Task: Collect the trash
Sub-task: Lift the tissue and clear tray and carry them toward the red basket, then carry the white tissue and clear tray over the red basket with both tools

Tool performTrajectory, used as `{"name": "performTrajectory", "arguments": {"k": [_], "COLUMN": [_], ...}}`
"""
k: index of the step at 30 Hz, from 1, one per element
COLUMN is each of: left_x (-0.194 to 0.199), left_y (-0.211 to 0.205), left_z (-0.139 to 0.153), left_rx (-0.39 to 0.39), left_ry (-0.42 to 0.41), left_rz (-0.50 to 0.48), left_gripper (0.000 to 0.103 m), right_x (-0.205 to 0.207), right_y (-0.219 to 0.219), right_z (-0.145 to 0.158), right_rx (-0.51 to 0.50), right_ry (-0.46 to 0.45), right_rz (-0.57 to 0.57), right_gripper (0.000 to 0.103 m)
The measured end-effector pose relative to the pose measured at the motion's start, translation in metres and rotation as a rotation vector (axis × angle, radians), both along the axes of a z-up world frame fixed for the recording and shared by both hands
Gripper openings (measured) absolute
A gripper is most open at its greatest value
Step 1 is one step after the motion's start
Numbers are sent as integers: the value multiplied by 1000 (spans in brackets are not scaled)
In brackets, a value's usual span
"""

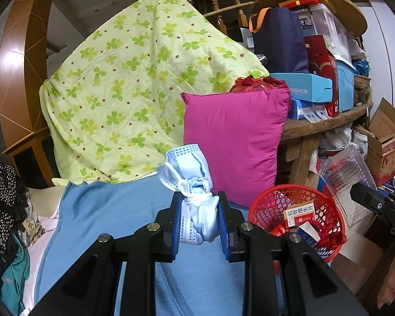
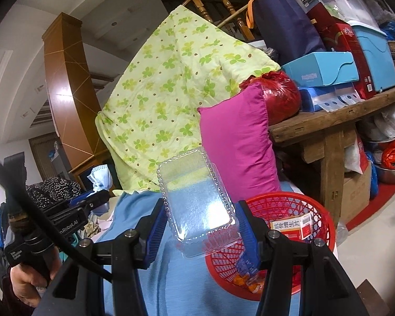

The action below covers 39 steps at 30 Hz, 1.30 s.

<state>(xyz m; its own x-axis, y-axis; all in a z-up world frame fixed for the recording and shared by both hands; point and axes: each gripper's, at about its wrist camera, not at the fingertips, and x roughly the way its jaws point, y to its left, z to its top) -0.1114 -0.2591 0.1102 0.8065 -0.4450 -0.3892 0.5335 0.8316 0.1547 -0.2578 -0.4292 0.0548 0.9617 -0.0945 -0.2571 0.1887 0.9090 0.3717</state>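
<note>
My left gripper (image 1: 199, 213) is shut on a crumpled blue face mask (image 1: 189, 176) and holds it above the blue sheet (image 1: 113, 210), left of the red basket (image 1: 273, 205). The mask also shows in the right wrist view (image 2: 100, 177). My right gripper (image 2: 200, 223) is shut on a clear plastic clamshell container (image 2: 194, 200), held at the left rim of the red basket (image 2: 321, 223). The basket holds a red and white medicine box (image 2: 293, 226) and small wrappers (image 2: 250, 280). The container also shows in the left wrist view (image 1: 347, 179).
A magenta pillow (image 1: 234, 142) and a green clover quilt (image 1: 134, 89) stand behind the sheet. A wooden table (image 2: 329, 121) at right carries boxes, a navy bag and a red plastic bag (image 2: 281, 97). Clothes (image 1: 2, 189) pile at left. Boxes sit on the floor.
</note>
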Motion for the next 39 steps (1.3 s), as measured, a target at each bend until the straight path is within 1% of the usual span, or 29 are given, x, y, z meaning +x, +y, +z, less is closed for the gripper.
{"name": "performTrajectory", "arguments": {"k": [13,39], "left_x": [-8,-14], "left_y": [-12,-23], "left_z": [2,-4], "left_rx": [11,26], "left_ry": [-6,-2], "left_rz": [-32,-68], "left_gripper": [27,27], "right_x": [-7,-15], "right_y": [-9,-9], "right_z": [2,-1], "right_rx": [10,16], "right_ry": [-15,-17], "right_rz": [-20,-31], "right_gripper": [56,56]}}
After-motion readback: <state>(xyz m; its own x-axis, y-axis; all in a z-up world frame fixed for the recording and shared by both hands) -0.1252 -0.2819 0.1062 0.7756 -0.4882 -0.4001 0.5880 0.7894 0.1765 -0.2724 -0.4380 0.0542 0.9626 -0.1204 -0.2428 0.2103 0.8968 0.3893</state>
